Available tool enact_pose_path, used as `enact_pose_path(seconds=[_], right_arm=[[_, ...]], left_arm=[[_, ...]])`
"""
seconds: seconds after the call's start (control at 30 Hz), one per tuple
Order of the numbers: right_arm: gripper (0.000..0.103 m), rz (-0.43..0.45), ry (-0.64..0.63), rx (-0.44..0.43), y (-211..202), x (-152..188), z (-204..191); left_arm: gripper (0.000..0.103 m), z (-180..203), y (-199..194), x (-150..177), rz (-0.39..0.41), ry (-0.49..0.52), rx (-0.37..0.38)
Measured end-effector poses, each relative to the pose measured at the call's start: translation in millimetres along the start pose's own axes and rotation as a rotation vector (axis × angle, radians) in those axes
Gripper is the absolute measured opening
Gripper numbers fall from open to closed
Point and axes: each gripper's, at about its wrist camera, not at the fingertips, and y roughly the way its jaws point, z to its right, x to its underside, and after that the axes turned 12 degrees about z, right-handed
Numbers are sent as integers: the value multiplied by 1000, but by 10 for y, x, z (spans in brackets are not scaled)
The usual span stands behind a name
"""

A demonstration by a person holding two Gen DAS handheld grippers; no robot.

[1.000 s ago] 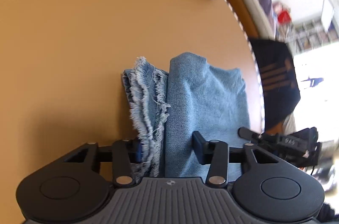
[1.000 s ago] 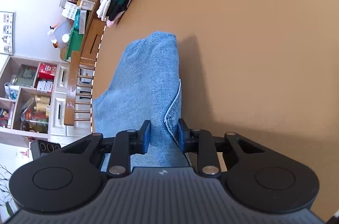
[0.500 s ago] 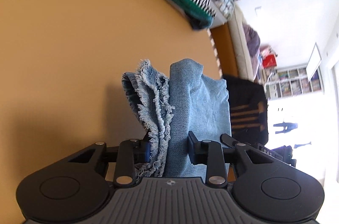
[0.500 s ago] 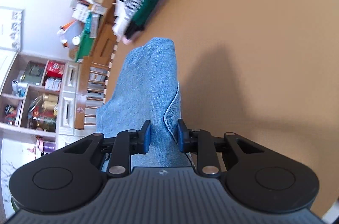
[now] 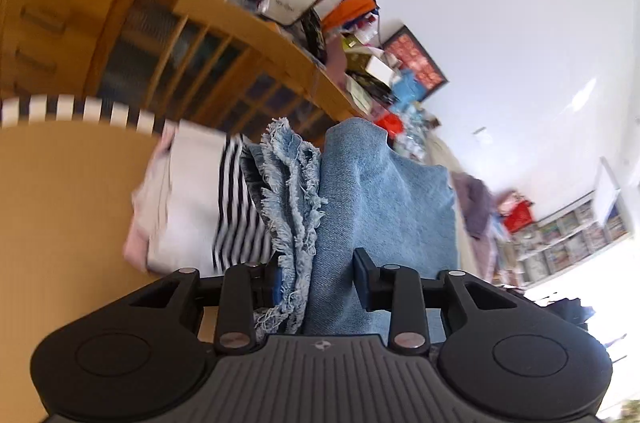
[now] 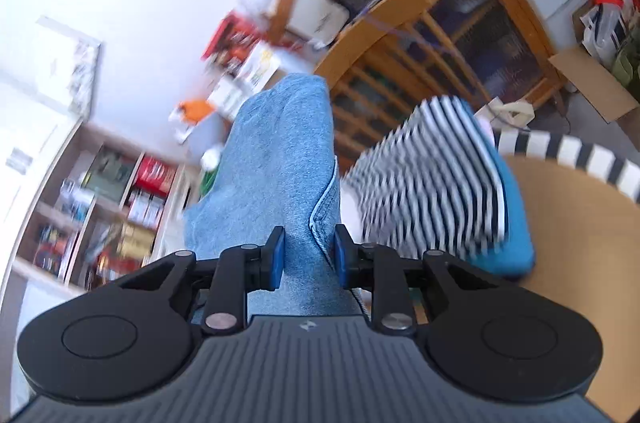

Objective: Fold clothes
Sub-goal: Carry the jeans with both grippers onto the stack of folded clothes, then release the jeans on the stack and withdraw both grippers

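A folded light-blue denim garment (image 5: 380, 191) with a frayed hem hangs in the air, clear of the tan table (image 5: 60, 223). My left gripper (image 5: 318, 279) holds its frayed end; the cloth fills the gap while the jaws are opening. In the right wrist view the same denim (image 6: 280, 151) sits between the blue pads of my right gripper (image 6: 308, 255), whose jaws are opening too, with cloth still pressed between them. A stack of folded clothes with a black-and-white striped top (image 5: 236, 215) lies just beyond the denim, near the table's far edge, and appears again as the striped stack (image 6: 432, 175) over a blue piece.
A wooden cabinet (image 5: 160, 35) with glass doors stands behind the table, its top crowded with boxes and bags. The same cabinet (image 6: 460, 35) shows in the right wrist view, with shelves (image 6: 120, 207) at the left. The table's striped rim (image 6: 580, 151) runs past the stack.
Both grippers have lifted the folded denim off the table and carried it toward the stack of folded clothes. The views now tilt up to the cabinet and walls.
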Motion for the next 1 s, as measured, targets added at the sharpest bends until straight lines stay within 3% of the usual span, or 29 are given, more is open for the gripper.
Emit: enact_pose_path(seconds=[0.03,0.07,0.1,0.13,0.2,0.27,0.33,0.4,0.47,0.53,0.6,0.7,0.77,0.83,0.87,0.9,0.97,1.0], right_arm=[[40,17,-25,36,171,-78,91],[64,40,-93,116,282,-102,186],[65,63,-162,197,394,-126,281],[58,84,-230,276,503,-149,375],[33,68,-371,231,544,-126,437],[22,95,-466,146,542,-39,339],[22,89,-601,91,660,137,156],[26,48,-731,87,869,347,61],[27,-13,-761,131,1115,452,97],[20,-63,-789,197,1298,625,297],[20,-37,-816,215,1308,734,339],[20,-21,-840,250,1346,790,290],[20,-31,-876,280,1377,839,234],[25,-35,-839,318,1316,830,126],[38,-29,-799,301,1206,811,53],[54,-7,-771,268,1021,833,1],[73,68,-791,214,543,948,-115],[75,113,-820,211,290,1045,-147]], left_arm=[[49,15,261,-58,5,17,-47],[49,-39,358,-60,32,23,-146],[45,-107,417,-49,64,27,-257],[41,-129,438,-13,107,64,-346],[42,-35,424,89,195,195,-327],[42,147,476,229,239,273,-250],[42,327,601,393,243,340,-181],[43,426,895,615,160,406,-177],[41,370,1189,864,68,440,-222],[41,255,1245,1030,88,435,-232],[40,251,1263,1080,101,434,-238],[40,402,1340,1145,74,535,-285],[40,452,1364,1163,66,545,-321],[46,532,1334,1172,57,540,-358],[57,593,1241,1194,48,551,-389],[60,660,1132,1219,38,565,-424],[87,819,820,1336,52,611,-454],[89,869,635,1429,74,625,-419]])
